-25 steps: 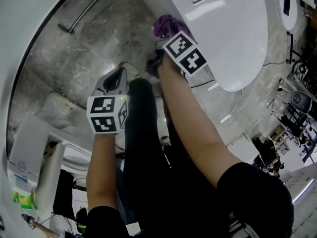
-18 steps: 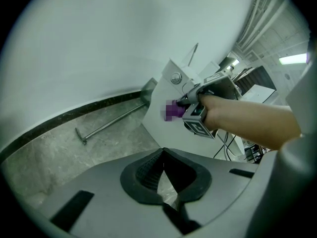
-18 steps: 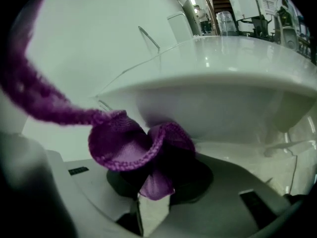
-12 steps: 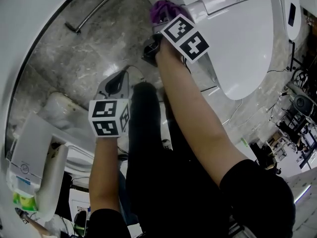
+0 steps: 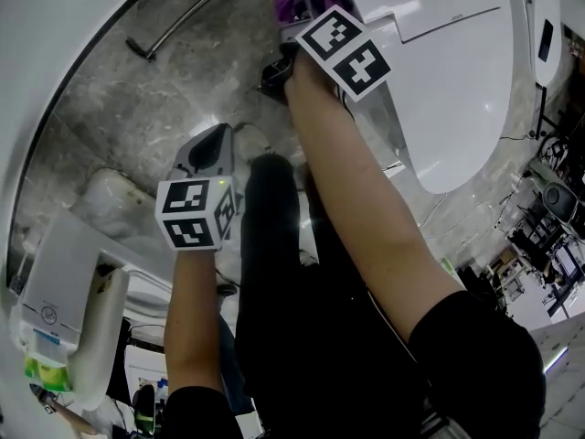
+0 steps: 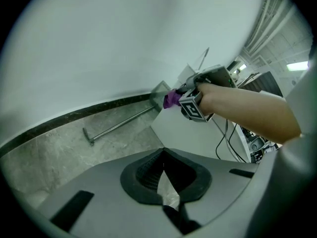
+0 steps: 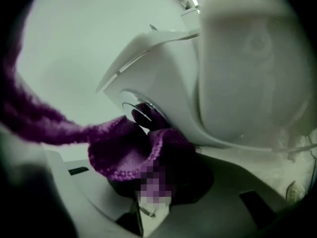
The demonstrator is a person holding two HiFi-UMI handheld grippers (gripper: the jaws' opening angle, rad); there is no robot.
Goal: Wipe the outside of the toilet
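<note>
Two grippers: right gripper [image 7: 153,182] clamps purple cloth [image 7: 126,152] on the toilet's [image 5: 448,80] wall-end corner, toilet running out from the wall [image 6: 99,43]; left gripper [image 6: 165,155] closed, empty, above marble floor [image 5: 155,108].

This is a bathroom corner that seems to be built inside a larger work hall or lab. In the upper right of the head view there is a white toilet [image 5: 457,71] on a floor [image 5: 155,117] of grey marble-look tiles. A metal rail [image 5: 192,13] runs low along the plain white wall [image 5: 55,26] in the upper left. Past the toilet, at the right edge, loose cables and dark equipment [image 5: 548,236] crowd together. In the upper right of the left gripper view, bare ceiling pipes [image 6: 262,16] and a strip light [image 6: 299,65] show.
</note>
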